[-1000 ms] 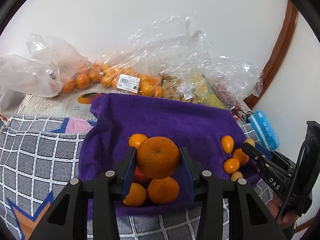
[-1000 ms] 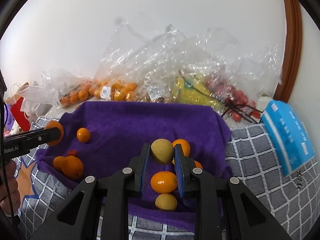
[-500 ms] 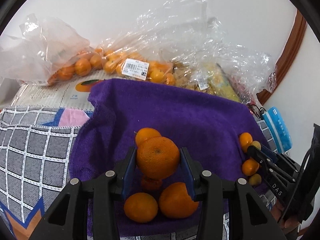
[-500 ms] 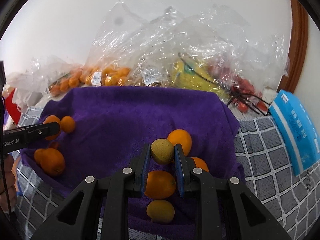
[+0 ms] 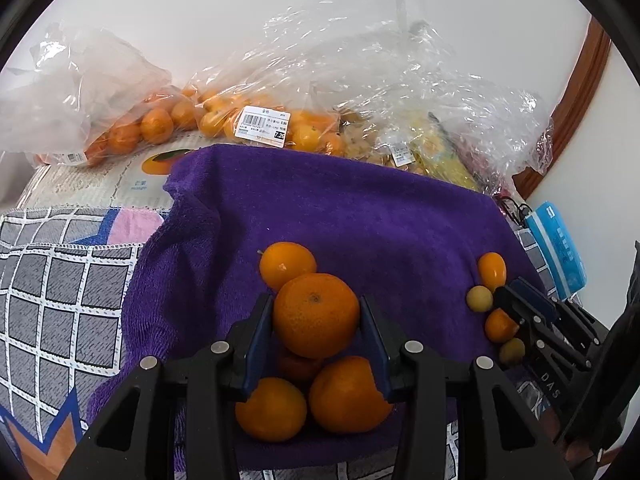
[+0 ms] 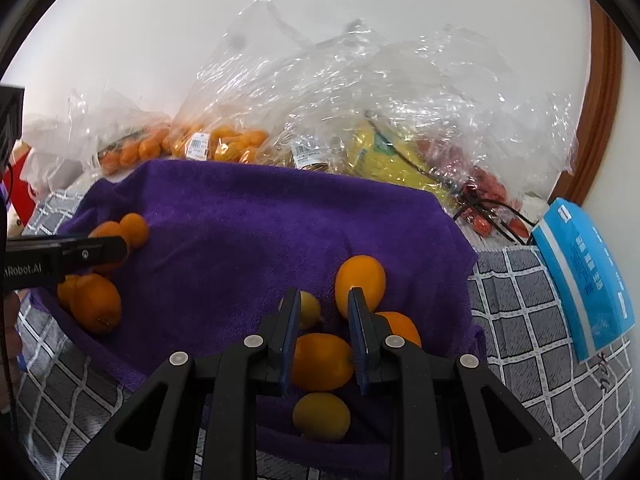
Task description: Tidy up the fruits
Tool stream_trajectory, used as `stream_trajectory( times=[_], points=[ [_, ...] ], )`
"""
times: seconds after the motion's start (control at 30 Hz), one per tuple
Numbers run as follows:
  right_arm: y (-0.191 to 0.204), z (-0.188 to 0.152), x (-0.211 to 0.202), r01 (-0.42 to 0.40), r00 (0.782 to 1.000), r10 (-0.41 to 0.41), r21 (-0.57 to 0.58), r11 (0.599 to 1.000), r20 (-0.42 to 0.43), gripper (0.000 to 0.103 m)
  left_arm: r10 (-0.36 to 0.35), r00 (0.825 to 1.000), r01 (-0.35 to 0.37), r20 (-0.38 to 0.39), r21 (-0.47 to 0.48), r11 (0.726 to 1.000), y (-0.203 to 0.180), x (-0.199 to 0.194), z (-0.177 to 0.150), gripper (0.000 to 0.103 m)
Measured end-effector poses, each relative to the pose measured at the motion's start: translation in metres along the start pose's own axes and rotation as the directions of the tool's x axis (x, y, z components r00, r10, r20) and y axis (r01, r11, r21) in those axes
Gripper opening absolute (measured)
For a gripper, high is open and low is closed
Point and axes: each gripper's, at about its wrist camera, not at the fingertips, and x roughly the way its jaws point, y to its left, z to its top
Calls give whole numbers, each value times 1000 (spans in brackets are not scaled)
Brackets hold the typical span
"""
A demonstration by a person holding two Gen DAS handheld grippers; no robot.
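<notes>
The left gripper (image 5: 316, 306), lettered "Robot.AI", has its jaws clamped on an orange (image 5: 316, 320) above the pile at the towel's (image 5: 360, 220) 6 o'clock edge, while the right gripper (image 6: 324, 304), lettered "DAS", keeps narrow, empty jaws, a yellow fruit (image 6: 311, 312) half hidden at its 9 o'clock; the bag label (image 5: 262, 126) is mostly illegible.

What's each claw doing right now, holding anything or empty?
Left claw: closed on an orange.
Right claw: slightly open, holding nothing; a small yellow fruit lies just beside its tip.
</notes>
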Motion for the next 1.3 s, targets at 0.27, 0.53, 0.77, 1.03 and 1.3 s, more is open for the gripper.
stream_trajectory(
  times=[0.27, 0.53, 0.77, 1.03, 1.3],
  points=[
    [-7, 8, -13, -16, 1000, 16, 59, 998, 1, 37, -5, 1000, 4, 20, 31, 1000, -7, -16, 1, 52],
    [-13, 18, -69, -20, 996, 7, 160, 987, 83, 61, 25, 995, -33, 96, 80, 996, -23, -60, -5, 62],
    [-1, 7, -134, -4, 989, -20, 161, 987, 147, 72, 30, 988, -44, 154, 86, 995, -35, -111, -27, 72],
    [16, -24, -203, 31, 989, -56, 173, 984, 140, 74, 18, 983, -40, 185, 111, 993, -55, -162, -65, 79],
    [23, -58, -250, 47, 984, -79, 201, 979, 159, 92, 26, 967, -55, 253, 108, 993, -62, -213, -106, 82]
  ],
)
